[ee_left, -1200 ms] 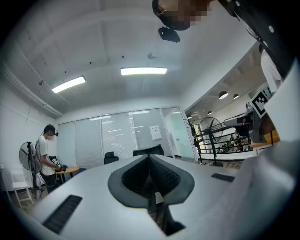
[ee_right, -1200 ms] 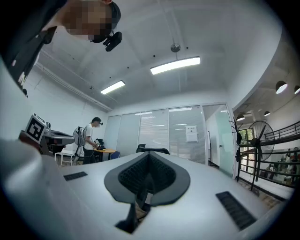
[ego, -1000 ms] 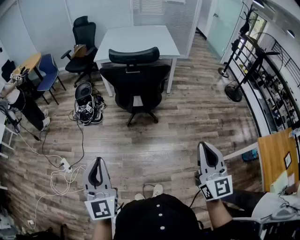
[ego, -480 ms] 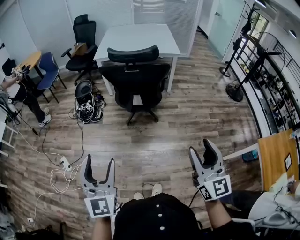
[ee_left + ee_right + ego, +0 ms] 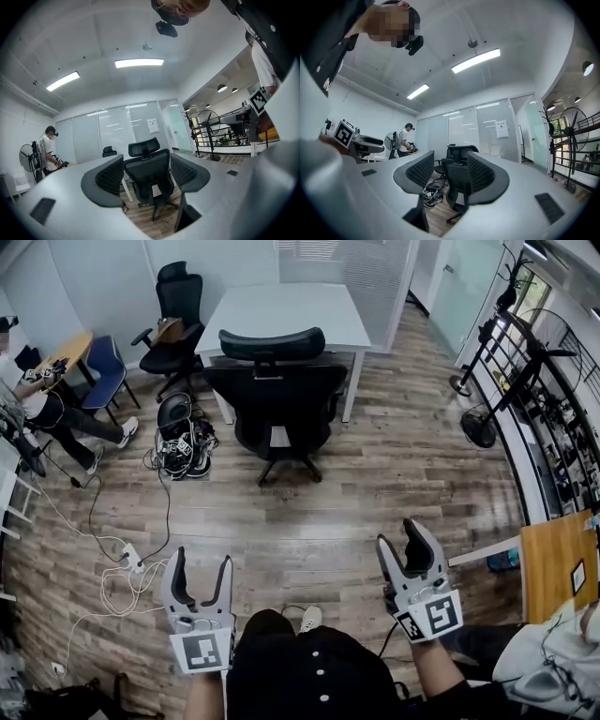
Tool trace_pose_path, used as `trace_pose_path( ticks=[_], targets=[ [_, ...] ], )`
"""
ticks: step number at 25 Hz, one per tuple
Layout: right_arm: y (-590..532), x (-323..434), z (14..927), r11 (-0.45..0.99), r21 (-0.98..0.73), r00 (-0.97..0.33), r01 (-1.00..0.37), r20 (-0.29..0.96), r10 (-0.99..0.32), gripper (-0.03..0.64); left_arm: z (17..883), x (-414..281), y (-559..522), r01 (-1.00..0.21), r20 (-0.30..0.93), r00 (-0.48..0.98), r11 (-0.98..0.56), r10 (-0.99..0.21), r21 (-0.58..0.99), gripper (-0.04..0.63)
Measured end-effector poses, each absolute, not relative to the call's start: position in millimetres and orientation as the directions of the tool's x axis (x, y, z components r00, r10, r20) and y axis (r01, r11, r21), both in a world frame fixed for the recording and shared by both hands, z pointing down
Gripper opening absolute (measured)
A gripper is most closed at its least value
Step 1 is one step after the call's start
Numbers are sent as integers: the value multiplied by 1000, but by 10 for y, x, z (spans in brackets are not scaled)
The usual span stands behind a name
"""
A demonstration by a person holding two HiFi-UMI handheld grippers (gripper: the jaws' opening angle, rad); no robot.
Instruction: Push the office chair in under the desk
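Notice (image 5: 153, 125) behind office chair (image 5: 146, 173), unreadable

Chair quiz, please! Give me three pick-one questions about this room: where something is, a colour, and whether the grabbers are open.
1. Where is the nearest black office chair? A right in front of the desk; B on top of it; C hanging from the ceiling.
2. What colour is that desk? A red; B white; C green.
3. The left gripper and right gripper are: A shut; B gripping a cup; C open, empty.
A: it stands at the desk's near edge. B: its top is white. C: both pairs of jaws stand apart, having just been opening, nothing between them.
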State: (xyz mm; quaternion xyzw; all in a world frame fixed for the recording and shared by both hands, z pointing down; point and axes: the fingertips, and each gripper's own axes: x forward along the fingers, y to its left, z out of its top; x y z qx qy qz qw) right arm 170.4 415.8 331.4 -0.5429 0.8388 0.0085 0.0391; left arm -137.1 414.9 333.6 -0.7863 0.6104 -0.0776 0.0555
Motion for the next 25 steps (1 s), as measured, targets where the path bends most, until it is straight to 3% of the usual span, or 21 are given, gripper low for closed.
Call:
trace_pose_path(
  ticks=[25],
  targets=[
    [3147,1479,3325,365,-11,-364,-931,-55,-930,222,3410,-1534,2980,-928,59,319,-324,-946,-185,318]
  ],
)
